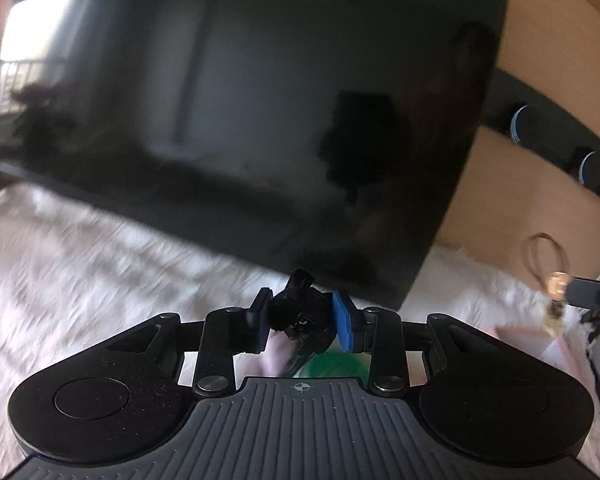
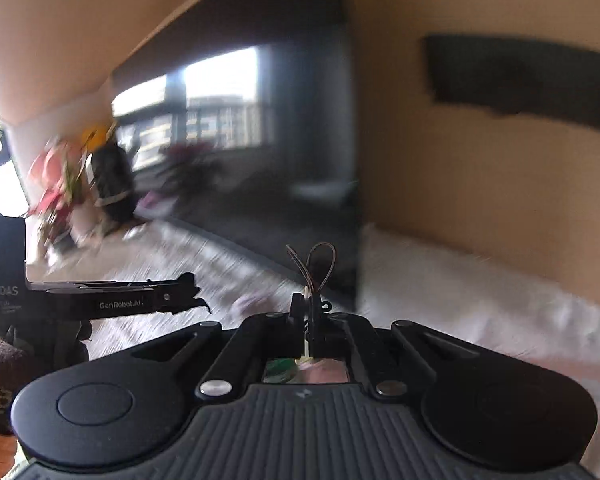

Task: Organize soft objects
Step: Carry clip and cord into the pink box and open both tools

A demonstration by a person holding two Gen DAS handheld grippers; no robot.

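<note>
Soft object: a dark, lumpy black piece [image 1: 300, 308], too blurred to name, pinched between the pads of the left tongs and lifted clear of the white furry cover below.
Left tongs [image 1: 302, 322]: partly closed, one black pad and one blue pad [image 1: 343, 320] pressing on the black piece from either side.
Right tongs [image 2: 311, 312]: closed tight, pads together on a thin brown looped cord [image 2: 320, 266]; the loop stands up above the tips.
Cord from the left view: the same loop [image 1: 544, 260] shows at the right edge, with a small tan tag or charm [image 1: 556, 286] hanging at the tip of the other tongs; what else hangs from it cannot be told.
Below the tongs: something green [image 1: 336, 364] and a pale pink cloth [image 1: 278, 354] show through the gap under the left fingers; both are blurred.
White furry cover [image 1: 80, 260]: spreads across the low ground in both views, streaked by blur.
Television [image 1: 240, 120]: a large dark screen stands at the back of the cover, reflecting a bright window and a room.
Wall [image 2: 480, 180]: tan, with a dark shelf [image 2: 520, 76] mounted on it.
Far left, right view: red and pink flowers [image 2: 56, 184] in a pale pot, beside a dark rounded object.
Sharpness: both views are smeared.
</note>
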